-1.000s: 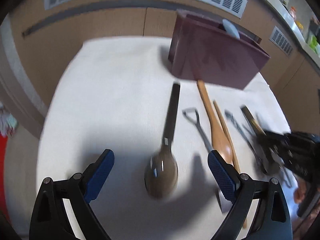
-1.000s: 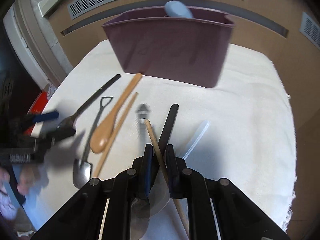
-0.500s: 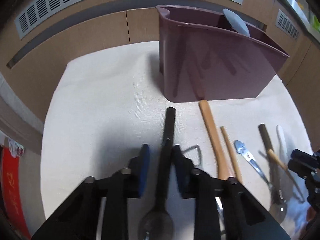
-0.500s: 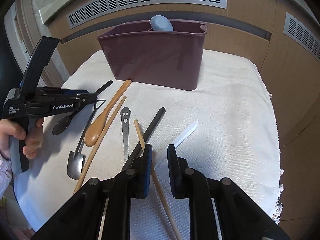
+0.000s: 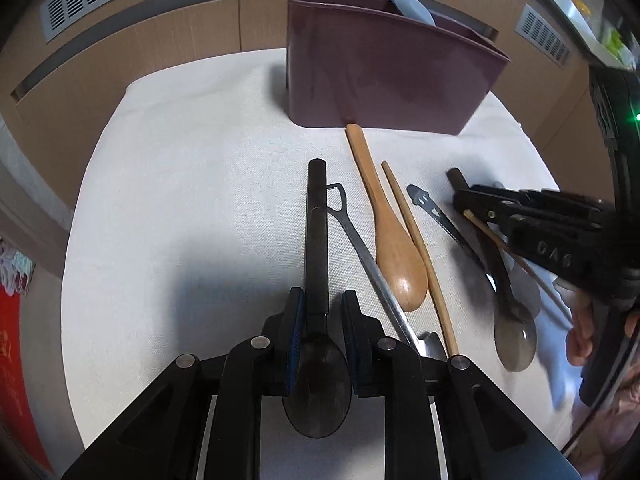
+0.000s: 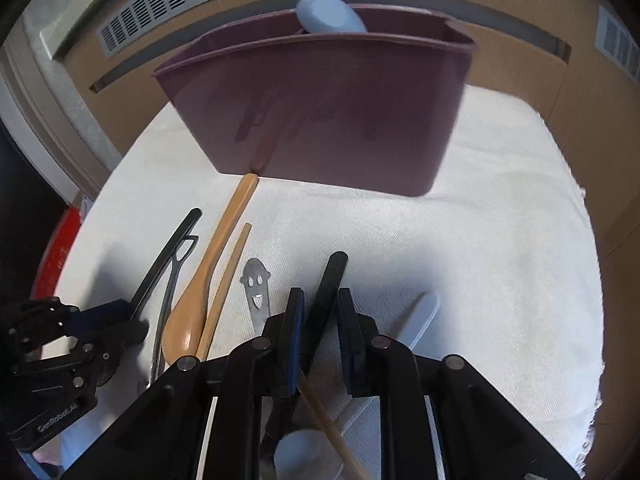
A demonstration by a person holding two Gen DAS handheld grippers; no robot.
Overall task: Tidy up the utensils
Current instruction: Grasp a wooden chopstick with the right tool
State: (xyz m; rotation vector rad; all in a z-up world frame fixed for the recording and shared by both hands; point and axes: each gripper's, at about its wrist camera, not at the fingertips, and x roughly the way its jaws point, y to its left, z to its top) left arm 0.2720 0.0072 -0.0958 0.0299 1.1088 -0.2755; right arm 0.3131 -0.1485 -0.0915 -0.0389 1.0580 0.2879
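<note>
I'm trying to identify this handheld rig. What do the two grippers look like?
Both are black plastic with angular linkage arms joined by silver rivets. The left gripper and right gripper carry blue ribbed pads. The left one's body shows white lettering and the right one's a green light. No cables or sleeves visible.

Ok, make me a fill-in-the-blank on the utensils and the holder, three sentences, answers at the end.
1. The lone spoon standing in the purple caddy is light ___.
2. The flat metal handle has a smiling ___ cut into it.
3. The wooden spoon lies with its ___ end nearest the caddy.

Missing words: blue; face; handle.
</note>
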